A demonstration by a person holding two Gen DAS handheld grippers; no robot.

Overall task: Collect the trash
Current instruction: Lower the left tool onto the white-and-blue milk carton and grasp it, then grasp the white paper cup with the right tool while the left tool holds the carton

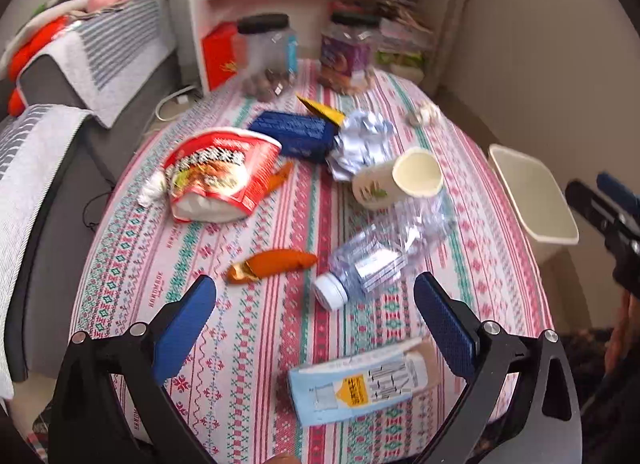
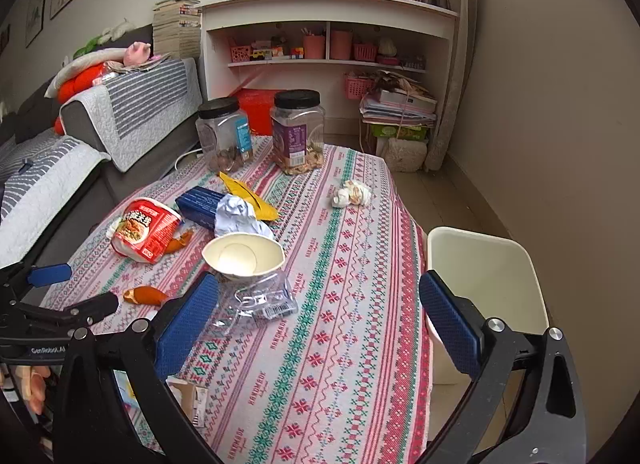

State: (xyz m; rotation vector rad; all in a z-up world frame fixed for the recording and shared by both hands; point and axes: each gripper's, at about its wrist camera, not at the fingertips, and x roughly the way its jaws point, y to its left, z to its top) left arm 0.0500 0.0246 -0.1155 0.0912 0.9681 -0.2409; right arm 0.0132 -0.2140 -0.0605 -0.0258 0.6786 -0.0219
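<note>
Trash lies on the patterned tablecloth (image 1: 256, 344): a crushed clear bottle (image 1: 380, 256), a paper cup on its side (image 1: 400, 180), a red noodle cup (image 1: 218, 176), an orange wrapper (image 1: 272, 264), a blue box (image 1: 296, 134), crumpled foil (image 1: 364, 140), a light-blue carton (image 1: 360, 384) and a tissue wad (image 2: 352, 194). My left gripper (image 1: 316, 328) is open above the near table edge, over the carton. My right gripper (image 2: 320, 320) is open and empty, above the table's right side, the bottle (image 2: 260, 300) by its left finger. A cream bin (image 2: 484, 284) stands right of the table.
Two black-lidded plastic jars (image 2: 224, 134) (image 2: 298, 132) stand at the table's far end. A sofa with grey striped covers (image 2: 132, 104) runs along the left. White shelves (image 2: 332, 24) with baskets and stacked papers stand behind the table.
</note>
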